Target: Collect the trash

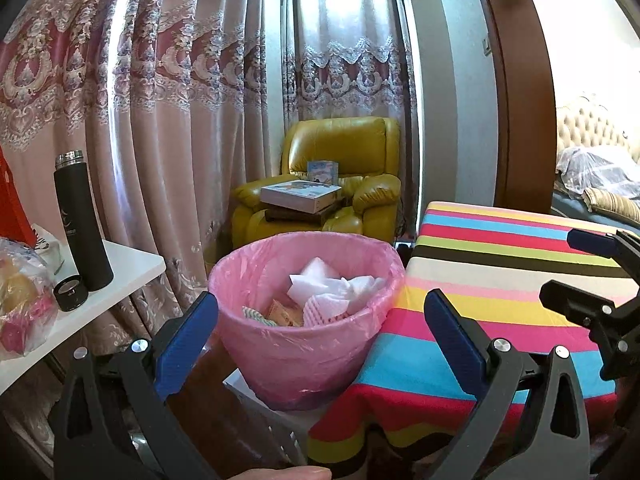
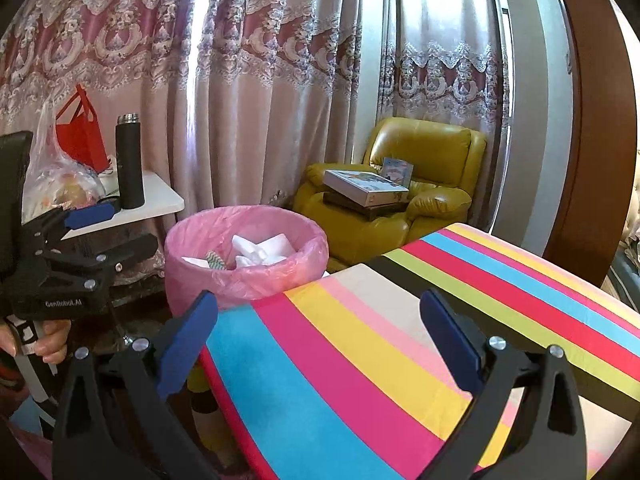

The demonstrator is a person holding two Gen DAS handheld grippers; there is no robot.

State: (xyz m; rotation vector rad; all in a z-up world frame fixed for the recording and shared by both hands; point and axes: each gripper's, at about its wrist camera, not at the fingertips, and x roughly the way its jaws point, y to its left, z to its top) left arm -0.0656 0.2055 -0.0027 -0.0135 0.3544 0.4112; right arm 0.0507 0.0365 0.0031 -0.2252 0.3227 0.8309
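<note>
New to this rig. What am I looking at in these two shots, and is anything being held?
There is no robot arm here: a person holds a two-finger gripper in each hand, and each gripper carries a fisheye camera that looks along its blue-padded fingers.

The left wrist view shows the left gripper open and empty, facing a bin lined with a pink plastic bag that holds white crumpled paper and some wrappers.

The right wrist view shows the right gripper open and empty above a table under a bright striped cloth. The cloth's visible part is bare.

A tall black flask stands on a white side table.
</note>
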